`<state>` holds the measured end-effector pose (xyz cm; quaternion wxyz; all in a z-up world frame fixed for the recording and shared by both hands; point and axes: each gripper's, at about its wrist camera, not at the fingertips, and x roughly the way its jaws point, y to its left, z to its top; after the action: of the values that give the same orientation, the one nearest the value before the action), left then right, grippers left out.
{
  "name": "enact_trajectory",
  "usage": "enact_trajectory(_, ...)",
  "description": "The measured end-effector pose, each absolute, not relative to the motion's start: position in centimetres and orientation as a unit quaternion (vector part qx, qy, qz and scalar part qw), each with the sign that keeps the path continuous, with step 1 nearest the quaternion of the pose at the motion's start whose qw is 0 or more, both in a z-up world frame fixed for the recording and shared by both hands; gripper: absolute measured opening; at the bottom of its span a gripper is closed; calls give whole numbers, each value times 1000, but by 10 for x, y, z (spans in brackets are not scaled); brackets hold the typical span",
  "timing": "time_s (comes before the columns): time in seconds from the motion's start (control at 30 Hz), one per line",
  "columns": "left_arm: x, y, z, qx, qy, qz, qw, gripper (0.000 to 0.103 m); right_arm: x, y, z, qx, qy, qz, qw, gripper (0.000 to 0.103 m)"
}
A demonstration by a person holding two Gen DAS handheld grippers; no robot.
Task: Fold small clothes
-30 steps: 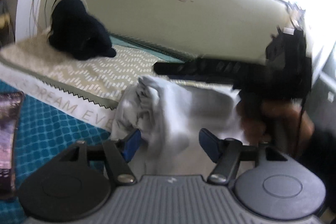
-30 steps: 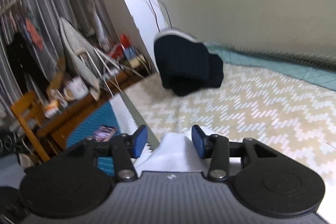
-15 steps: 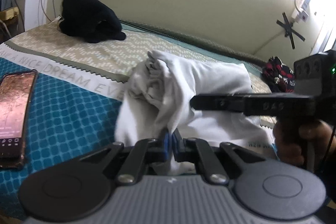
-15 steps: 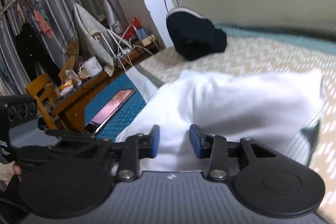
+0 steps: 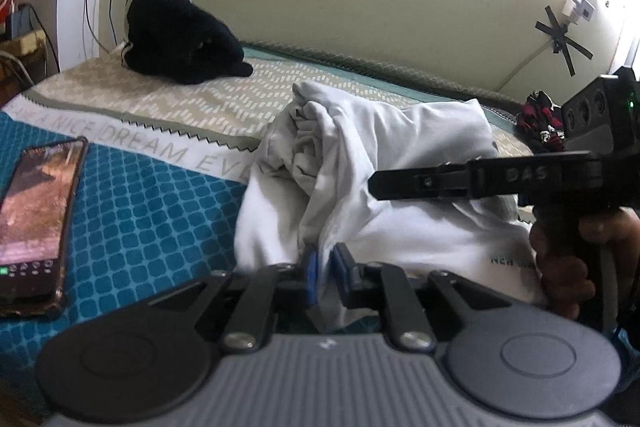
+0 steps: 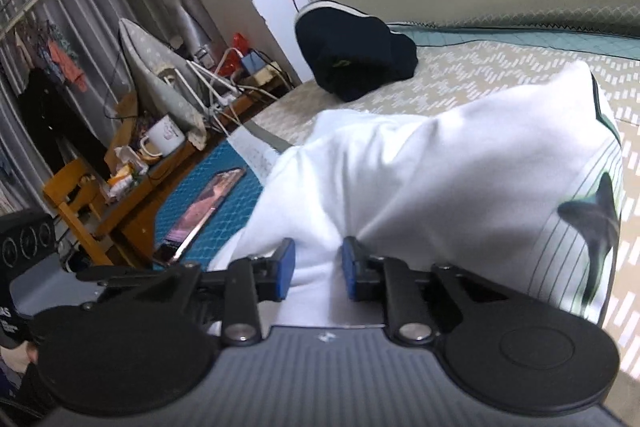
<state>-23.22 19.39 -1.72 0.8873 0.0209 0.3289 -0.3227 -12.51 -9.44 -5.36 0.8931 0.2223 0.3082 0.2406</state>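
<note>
A white garment lies bunched and partly lifted on the bed; its striped side with a dark shark print shows in the right wrist view. My left gripper pinches a fold at the garment's near edge, and its jaws are opening slightly with the cloth still between the blue pads. My right gripper is closing, with a thick bunch of the white garment filling the gap between its pads. In the left wrist view the right gripper reaches in from the right, held by a person's hand.
A phone lies on the blue patterned bed cover to the left. A dark navy garment sits by the wall at the bed's far end, a red-and-black cloth at the right. Beside the bed are an ironing board and a cluttered desk with a mug.
My left gripper went from open to pinched on the garment's near fold. My right gripper came down onto the garment and its jaws narrowed around a bunch of cloth.
</note>
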Motion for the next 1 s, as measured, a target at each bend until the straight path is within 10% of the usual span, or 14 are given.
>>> enact_trajectory(0.3,-240,207,20,-7,263,-338,904,59,-163,-131,-6,190,206,191,941,31)
enact_trajectory(0.5,-208,173,6,6,296,-322,899,59,-157,-159,-13,205,206,148,945,31)
enact_trajectory(0.73,-194,153,-20,30,318,-301,899,65,-129,-176,-50,241,256,134,926,1)
enact_trajectory(1.0,-195,156,-24,31,312,-306,899,67,-131,-178,-58,262,250,133,922,0)
